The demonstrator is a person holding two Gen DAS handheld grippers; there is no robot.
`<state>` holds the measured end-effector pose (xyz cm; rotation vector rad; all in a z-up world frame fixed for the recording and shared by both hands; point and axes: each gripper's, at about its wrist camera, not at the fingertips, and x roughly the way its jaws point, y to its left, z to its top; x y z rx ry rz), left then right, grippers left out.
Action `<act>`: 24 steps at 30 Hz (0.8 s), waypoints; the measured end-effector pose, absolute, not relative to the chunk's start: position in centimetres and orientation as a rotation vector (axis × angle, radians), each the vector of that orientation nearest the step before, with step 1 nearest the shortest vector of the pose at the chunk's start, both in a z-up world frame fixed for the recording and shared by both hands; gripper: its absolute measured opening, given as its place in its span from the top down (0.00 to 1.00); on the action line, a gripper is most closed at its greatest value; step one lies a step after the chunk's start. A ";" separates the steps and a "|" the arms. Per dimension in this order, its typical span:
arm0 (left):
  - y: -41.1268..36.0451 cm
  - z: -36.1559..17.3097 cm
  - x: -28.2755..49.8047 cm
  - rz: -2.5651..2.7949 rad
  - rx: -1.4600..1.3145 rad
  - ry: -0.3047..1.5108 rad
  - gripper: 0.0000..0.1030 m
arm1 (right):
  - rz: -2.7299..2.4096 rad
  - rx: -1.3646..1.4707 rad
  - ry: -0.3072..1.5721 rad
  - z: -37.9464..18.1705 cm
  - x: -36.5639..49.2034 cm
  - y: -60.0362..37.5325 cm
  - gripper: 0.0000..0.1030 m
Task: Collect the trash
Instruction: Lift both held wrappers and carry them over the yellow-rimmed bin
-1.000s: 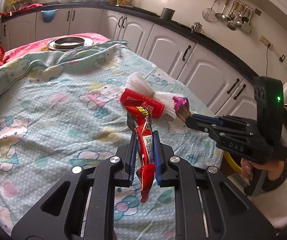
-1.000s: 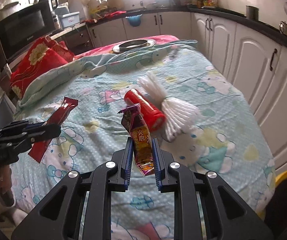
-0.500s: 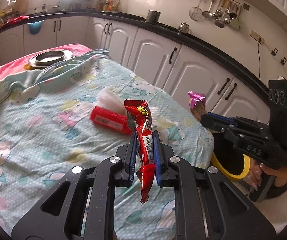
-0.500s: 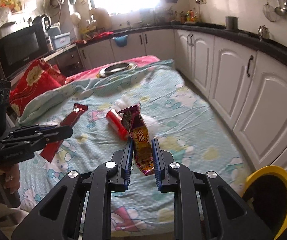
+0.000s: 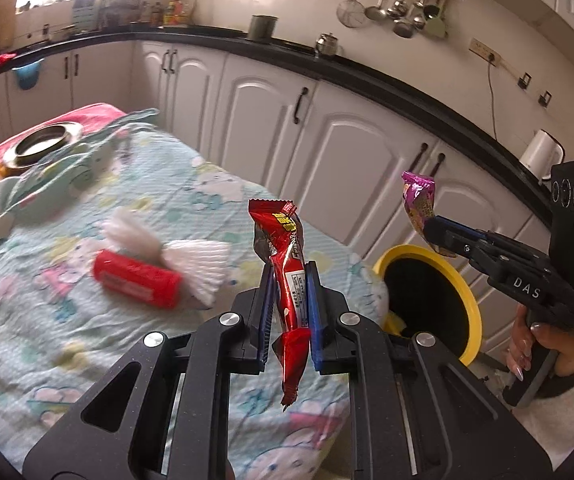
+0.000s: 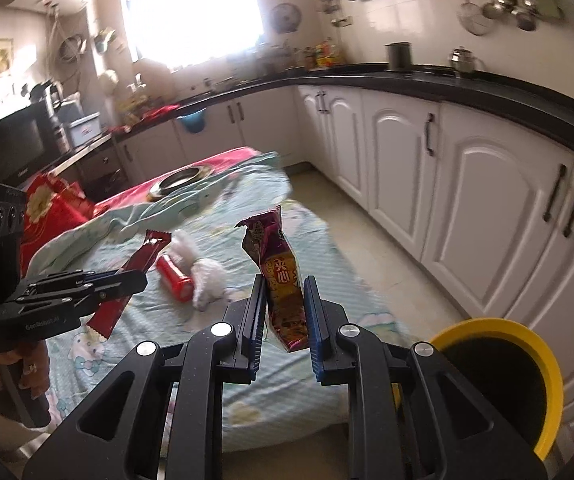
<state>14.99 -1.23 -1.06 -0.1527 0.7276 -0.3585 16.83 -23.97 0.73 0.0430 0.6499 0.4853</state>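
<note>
My left gripper (image 5: 289, 308) is shut on a red snack wrapper (image 5: 285, 264), held upright over the table's near corner. A purple and orange snack wrapper (image 6: 281, 280) stands upright in my right gripper (image 6: 285, 312), which is shut on it. In the left wrist view the right gripper (image 5: 433, 230) hangs above the yellow-rimmed bin (image 5: 467, 300) with its purple wrapper (image 5: 419, 200). The right wrist view shows the left gripper (image 6: 127, 284) with the red wrapper (image 6: 127, 280) over the cloth, and the bin (image 6: 527, 360) at the lower right. A red can (image 5: 137, 284) and white fluffy wrapping (image 5: 203, 260) lie on the cloth.
The table wears a light blue cartoon-print cloth (image 5: 47, 320). A metal bowl (image 5: 43, 144) sits at its far end. White cabinets (image 5: 367, 152) under a black counter run along the right. A red cushion (image 6: 51, 208) and a microwave (image 6: 11, 144) stand at the left.
Both grippers have swung right, off the table's middle toward the bin, each still holding its wrapper. The bin has come into view. The can and white wrapping stayed on the cloth.
</note>
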 end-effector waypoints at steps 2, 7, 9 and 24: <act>-2.4 -1.1 15.4 -0.377 -0.147 0.732 0.90 | 0.466 0.056 0.650 0.7 16.7 -25.0 0.82; -5.3 -1.1 16.1 -0.431 -0.120 0.736 0.90 | 0.405 0.092 0.640 0.6 16.1 -28.1 0.82; -6.4 -1.3 16.3 -0.454 -0.117 0.738 0.90 | 0.381 0.108 0.647 0.3 15.7 -29.2 0.82; -16.0 -4.8 18.0 -0.632 -0.061 0.832 0.90 | 0.210 0.166 0.698 -3.6 12.9 -36.0 0.82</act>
